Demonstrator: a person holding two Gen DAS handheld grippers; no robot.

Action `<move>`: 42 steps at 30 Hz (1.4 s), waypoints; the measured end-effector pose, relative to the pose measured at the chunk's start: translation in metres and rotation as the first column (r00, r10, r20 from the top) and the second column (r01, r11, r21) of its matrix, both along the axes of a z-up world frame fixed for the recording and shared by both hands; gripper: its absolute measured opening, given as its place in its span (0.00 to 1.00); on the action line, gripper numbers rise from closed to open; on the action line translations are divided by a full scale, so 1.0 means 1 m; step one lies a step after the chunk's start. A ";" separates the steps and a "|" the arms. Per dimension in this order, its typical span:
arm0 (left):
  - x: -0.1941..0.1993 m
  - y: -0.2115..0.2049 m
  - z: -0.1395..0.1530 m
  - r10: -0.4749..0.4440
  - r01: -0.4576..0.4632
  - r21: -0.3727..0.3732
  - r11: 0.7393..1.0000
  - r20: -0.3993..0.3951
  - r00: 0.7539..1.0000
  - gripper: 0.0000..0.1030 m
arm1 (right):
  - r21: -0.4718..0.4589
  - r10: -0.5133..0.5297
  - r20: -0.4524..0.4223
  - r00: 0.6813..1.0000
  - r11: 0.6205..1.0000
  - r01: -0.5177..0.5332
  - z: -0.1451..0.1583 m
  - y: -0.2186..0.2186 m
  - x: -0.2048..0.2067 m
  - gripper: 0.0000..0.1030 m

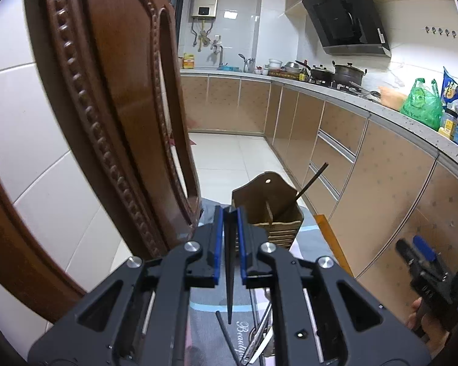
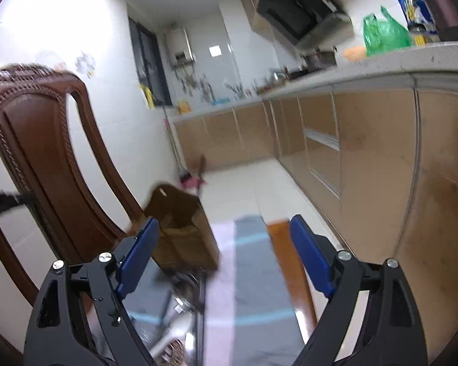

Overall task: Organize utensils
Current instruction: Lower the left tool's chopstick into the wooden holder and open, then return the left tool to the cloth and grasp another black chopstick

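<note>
Covering the work surface is a grey and pink cloth (image 1: 308, 238) with pale blue bands, laid over an orange-brown wooden table (image 1: 336, 244) whose bare edge shows to the right of the cloth. To the left of both grippers rises a carved brown chair back (image 1: 113, 97) against a white tiled wall (image 1: 24, 116). Straight ahead lies a white tiled floor (image 1: 229, 158), ending at a far counter with a sink tap, dishes and pots. To the right runs a speckled counter (image 1: 397, 116) over tan cabinet doors, bearing a green plastic bag (image 1: 421, 103); a black range hood (image 1: 348, 15) hangs above.

Left wrist view: the left gripper (image 1: 230, 213) is clenched on a dark chopstick (image 1: 230, 274) that runs back between its blue pads. Just ahead and slightly right of its tips stands the brown two-compartment utensil holder (image 1: 268, 201), with one chopstick in holder (image 1: 308, 186) leaning right out of its right compartment. Below the gripper lie loose utensils (image 1: 259, 332), partly hidden. Only this view shows the right gripper from outside (image 1: 418, 253), at far right, held by a hand (image 1: 427, 332).

Right wrist view (motion-blurred): the right gripper (image 2: 226, 244) stands released, jaws wide, nothing between them. The holder (image 2: 183, 222) sits ahead, left of centre, behind its left finger. Only this view shows a dark bottle (image 2: 442, 6) on the counter.
</note>
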State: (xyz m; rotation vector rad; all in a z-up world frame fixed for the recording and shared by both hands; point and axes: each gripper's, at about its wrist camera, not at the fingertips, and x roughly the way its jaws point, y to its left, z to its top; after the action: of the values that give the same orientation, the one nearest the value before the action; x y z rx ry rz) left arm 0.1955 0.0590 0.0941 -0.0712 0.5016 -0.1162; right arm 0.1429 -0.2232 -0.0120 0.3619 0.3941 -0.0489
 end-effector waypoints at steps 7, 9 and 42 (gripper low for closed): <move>0.020 -0.021 0.052 0.024 -0.026 0.017 1.000 0.062 0.998 0.09 | -0.016 0.009 -0.012 1.000 1.000 -0.009 -0.004 -0.016 0.002 0.83; 0.034 -0.027 0.066 0.030 -0.032 0.022 0.999 0.074 0.997 0.09 | -0.005 0.013 -0.029 0.999 1.000 -0.014 -0.006 -0.019 0.006 0.83; 0.109 -0.028 -0.031 0.013 -0.007 0.059 0.998 -0.102 0.995 0.73 | -0.013 0.089 -0.086 0.992 0.996 -0.091 -0.017 -0.008 0.015 0.83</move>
State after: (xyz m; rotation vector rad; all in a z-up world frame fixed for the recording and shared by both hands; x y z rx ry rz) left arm 0.3048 0.0309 0.0634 -0.0220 0.6065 -0.0883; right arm 0.1582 -0.2315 -0.0293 0.3260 0.4937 0.0206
